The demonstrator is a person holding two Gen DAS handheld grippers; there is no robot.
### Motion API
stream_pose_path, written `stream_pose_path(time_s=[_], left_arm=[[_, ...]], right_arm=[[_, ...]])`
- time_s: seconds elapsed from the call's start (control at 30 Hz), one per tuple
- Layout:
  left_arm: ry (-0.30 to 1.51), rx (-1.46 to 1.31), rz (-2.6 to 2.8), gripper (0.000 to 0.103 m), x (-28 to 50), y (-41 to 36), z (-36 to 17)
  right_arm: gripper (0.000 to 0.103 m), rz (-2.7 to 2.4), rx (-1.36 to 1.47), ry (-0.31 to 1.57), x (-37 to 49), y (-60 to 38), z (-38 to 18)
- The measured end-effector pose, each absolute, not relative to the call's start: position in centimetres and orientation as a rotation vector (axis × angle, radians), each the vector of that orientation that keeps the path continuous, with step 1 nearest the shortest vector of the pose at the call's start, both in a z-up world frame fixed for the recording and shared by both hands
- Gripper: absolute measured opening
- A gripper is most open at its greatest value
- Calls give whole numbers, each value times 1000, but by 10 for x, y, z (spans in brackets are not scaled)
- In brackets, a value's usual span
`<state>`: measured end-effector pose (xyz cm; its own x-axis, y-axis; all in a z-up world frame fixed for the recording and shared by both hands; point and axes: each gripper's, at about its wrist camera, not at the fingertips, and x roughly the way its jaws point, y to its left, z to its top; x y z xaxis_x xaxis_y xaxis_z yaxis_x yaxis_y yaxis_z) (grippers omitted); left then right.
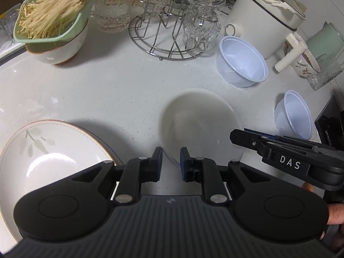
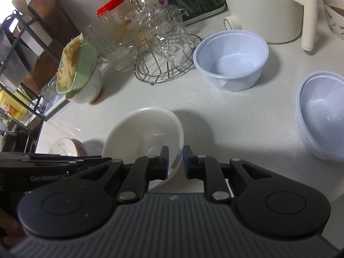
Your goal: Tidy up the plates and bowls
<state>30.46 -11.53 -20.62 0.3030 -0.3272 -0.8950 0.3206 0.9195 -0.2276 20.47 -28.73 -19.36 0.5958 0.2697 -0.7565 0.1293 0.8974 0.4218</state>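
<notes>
A plain white bowl (image 1: pixel 200 126) sits on the white counter between both grippers; it also shows in the right wrist view (image 2: pixel 137 133). My left gripper (image 1: pixel 171 161) has its jaws a small gap apart around the bowl's near rim, not pressing it. My right gripper (image 2: pixel 175 161) has its jaws a small gap apart around the bowl's right rim. A leaf-patterned plate (image 1: pixel 49 157) lies at the left. Two pale blue plastic bowls (image 1: pixel 241 62) (image 1: pixel 294 115) stand at the right; they also show in the right wrist view (image 2: pixel 232 60) (image 2: pixel 322 116).
A green colander of noodles in a white bowl (image 1: pixel 53 19) stands far left. A wire rack with glass cups (image 1: pixel 172 23) is at the back. A white cooker (image 1: pixel 268 15) and patterned bowls (image 2: pixel 335 13) stand far right. A black shelf (image 2: pixel 19 64) lies left.
</notes>
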Motion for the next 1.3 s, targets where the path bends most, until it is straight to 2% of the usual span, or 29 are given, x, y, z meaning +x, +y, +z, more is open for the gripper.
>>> stream_pose_path(time_s=[0.27,0.4,0.43,0.53,0.9,1.3], left_arm=[[1180,-3,-421,21,302,-114,-200],[1158,-27,-414,26,300,-108,-190],[1149,-26,-412,26,299,-107,-187],[1124,-33,-406,26,296,-104,-176],[986,35,-433,26,270,-117,-133],[951,14,-454,26,257,-141,-135]], right_arm=[[19,87,425,936,204,-280,-188],[25,75,380,906,200,-280,-176],[27,71,373,893,198,-281,-173],[47,53,352,858,193,-283,-163],[47,2,323,726,165,-296,-122],[47,-65,280,673,136,-317,-120]])
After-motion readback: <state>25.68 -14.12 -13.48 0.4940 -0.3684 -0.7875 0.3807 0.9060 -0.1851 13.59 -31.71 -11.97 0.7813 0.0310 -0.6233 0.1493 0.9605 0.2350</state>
